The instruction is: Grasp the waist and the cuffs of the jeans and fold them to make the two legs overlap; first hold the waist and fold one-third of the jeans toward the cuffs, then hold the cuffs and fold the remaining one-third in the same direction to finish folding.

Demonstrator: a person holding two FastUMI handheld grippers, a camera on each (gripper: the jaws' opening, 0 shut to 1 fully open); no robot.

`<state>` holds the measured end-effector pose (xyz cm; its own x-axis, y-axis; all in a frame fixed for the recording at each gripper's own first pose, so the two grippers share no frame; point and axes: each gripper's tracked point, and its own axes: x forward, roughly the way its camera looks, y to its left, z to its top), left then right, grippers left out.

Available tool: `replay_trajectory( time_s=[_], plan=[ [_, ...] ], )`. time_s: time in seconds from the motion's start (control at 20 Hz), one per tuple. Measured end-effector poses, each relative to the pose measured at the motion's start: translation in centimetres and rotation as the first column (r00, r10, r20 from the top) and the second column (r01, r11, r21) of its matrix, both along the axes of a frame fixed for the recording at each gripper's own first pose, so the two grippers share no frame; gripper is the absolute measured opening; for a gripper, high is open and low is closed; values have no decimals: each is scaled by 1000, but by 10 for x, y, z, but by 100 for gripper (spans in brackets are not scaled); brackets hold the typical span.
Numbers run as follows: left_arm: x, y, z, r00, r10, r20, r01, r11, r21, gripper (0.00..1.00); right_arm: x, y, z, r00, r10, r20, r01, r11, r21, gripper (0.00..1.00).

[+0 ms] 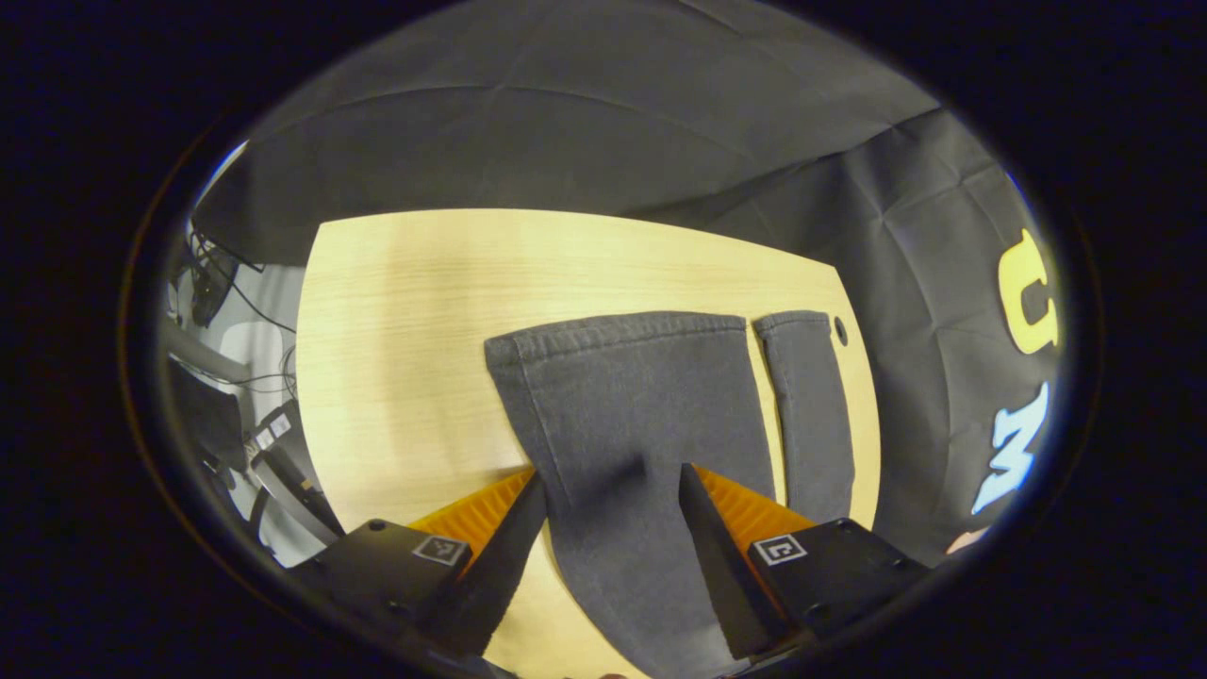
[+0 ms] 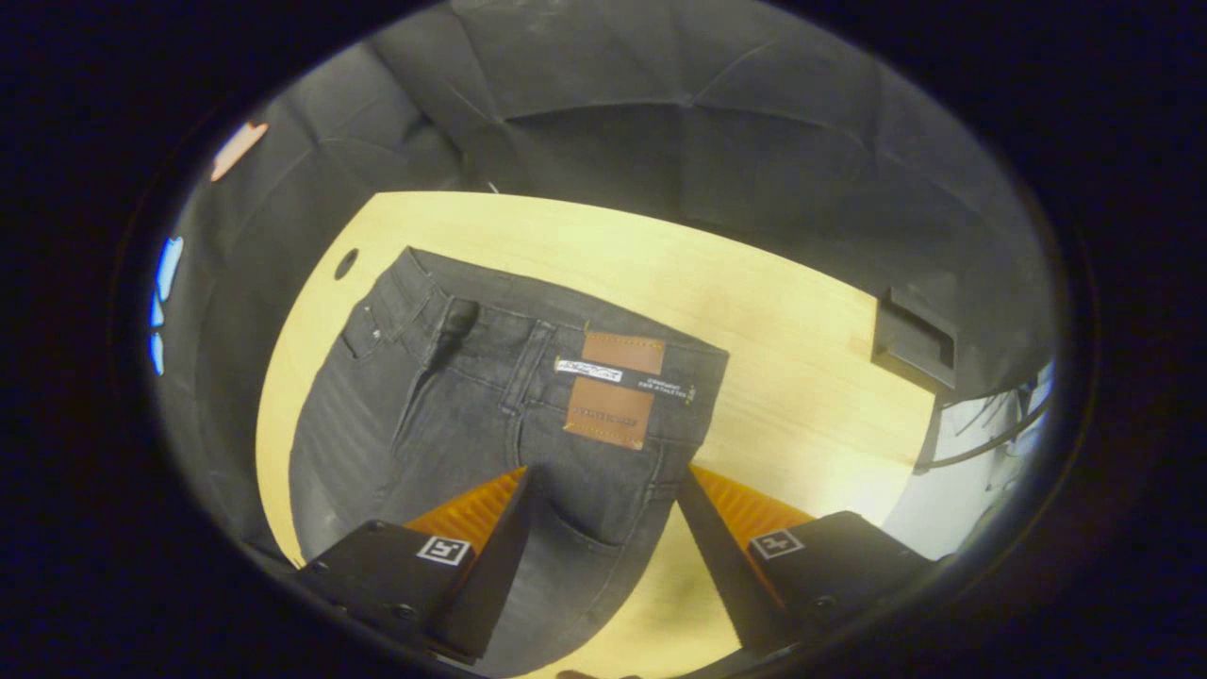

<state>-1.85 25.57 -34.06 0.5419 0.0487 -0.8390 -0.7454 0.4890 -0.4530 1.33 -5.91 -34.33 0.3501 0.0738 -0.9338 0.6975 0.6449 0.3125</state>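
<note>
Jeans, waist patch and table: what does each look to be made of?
Jeans: dark grey washed denim, matte, with stitched seams and hems visible at the cuffs. Waist patch: probably brown leather or an imitation, smooth, with a stitched border. Table: pale wood grain with a soft sheen, likely laminate or veneer; solid wood cannot be ruled out.

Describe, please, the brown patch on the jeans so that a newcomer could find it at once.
On the pale wooden table lie dark grey jeans, with the waist at the far end in the right gripper view. The brown patch sits just under the waistband, crossed by a dark strap; it is the only brown spot on the grey cloth.
</note>
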Motion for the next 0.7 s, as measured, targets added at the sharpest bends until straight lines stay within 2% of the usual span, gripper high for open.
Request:
replay_trajectory(
  time_s=[0.05,0.1,0.15,0.25,0.4,0.5,0.55,0.6,0.7],
  plan=[
    [1,-1,-2,1000,-24,-8,24,1000,16,94,0,-1,-3,1000,5,-19,-5,1000,-20,86],
    [2,-2,-4,999,-48,-18,49,998,35,92,-3,-3,-4,999,27,-35,-28,999,-45,76],
    [2,-1,-7,997,-71,-33,72,996,59,89,-3,-5,-4,999,44,-27,-45,997,-62,72],
    [7,-7,-14,994,-106,-21,108,992,71,59,2,-3,-3,998,58,39,-57,998,-34,51],
    [14,-14,-14,997,-58,58,60,998,-32,15,9,2,-1,989,-33,143,12,989,145,23],
    [16,-17,-10,992,-18,128,36,990,-134,12,8,1,1,976,-126,177,68,951,302,12],
    [19,-20,-3,987,16,161,15,982,-189,12,8,3,3,968,-167,187,87,924,373,11],
    [22,-19,3,981,51,190,-4,971,-238,12,9,1,7,960,-190,205,89,903,421,10],
    [29,-21,18,964,130,232,-49,944,-326,11,8,-5,15,955,-177,239,49,886,461,7]
  ],
)
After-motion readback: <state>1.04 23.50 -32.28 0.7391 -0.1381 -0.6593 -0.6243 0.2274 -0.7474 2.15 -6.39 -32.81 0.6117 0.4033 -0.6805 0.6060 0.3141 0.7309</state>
